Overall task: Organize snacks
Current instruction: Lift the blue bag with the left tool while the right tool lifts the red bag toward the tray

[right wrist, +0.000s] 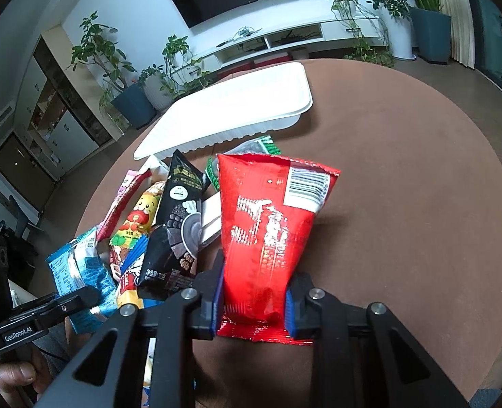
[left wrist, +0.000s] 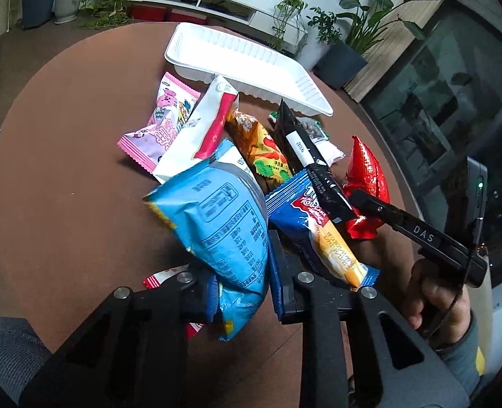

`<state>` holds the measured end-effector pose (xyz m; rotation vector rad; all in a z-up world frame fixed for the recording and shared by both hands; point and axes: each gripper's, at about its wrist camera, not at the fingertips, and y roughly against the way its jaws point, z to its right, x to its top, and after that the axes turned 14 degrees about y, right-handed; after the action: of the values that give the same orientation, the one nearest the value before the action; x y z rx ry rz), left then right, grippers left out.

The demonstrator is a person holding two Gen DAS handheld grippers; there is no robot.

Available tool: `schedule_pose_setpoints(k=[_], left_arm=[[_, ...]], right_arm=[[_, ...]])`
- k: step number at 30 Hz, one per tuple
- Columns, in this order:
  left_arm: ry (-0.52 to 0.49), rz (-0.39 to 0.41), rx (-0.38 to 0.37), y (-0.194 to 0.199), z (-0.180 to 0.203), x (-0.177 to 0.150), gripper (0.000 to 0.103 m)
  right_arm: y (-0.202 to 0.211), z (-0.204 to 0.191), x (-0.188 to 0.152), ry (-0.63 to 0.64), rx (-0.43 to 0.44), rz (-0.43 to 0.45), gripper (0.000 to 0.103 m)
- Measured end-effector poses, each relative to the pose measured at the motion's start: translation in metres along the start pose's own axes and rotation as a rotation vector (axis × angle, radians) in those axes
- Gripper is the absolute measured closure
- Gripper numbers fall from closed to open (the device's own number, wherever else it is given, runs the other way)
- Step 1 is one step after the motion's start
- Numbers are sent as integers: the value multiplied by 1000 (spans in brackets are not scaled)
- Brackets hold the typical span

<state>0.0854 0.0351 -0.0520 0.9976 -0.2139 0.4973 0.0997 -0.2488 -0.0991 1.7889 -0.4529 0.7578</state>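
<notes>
Red foil packet [right wrist: 267, 238] is pinched in my right gripper [right wrist: 254, 301], blue pads pressing on its lower end, so it stands up off the surface [right wrist: 403, 204] with the barcode end at 12 o'clock. I read that as a hold near the seam that keeps the body clear for the carry.

Left gripper [left wrist: 242, 282] is clamped on the light blue bag [left wrist: 217, 221], pads pressing on its bottom half; the bag tilts toward 11 o'clock and blocks much of that view. No earlier frame to compare, so I only report the pinch.

White tray [left wrist: 251, 64] sits at 12 o'clock of the pile, on the far side of the surface, nothing visible in it. It looks like the drop target, so both packets likely go that way next; that's my guess.

The rest lies fanned between tray and grippers, overlapping, so a grab from the near edge makes sense.

Count from the left wrist view:
- one pink packet [left wrist: 159, 125]
- one white-and-red packet [left wrist: 200, 129]
- one orange packet [left wrist: 261, 146]
- one black packet [left wrist: 305, 156]
- one dark blue packet [left wrist: 315, 231]
- one small green packet [left wrist: 313, 132], mostly hidden
- a red-white scrap under my left gripper, can't tell what it is

Two held, one tray, two grippers.
</notes>
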Motion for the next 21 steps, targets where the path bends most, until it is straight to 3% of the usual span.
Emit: schedule_pose_setpoints(k=[21], left_arm=[[16, 19, -108, 29, -4, 10, 82]], right_arm=[[24, 16, -11, -92, 46, 60, 74]])
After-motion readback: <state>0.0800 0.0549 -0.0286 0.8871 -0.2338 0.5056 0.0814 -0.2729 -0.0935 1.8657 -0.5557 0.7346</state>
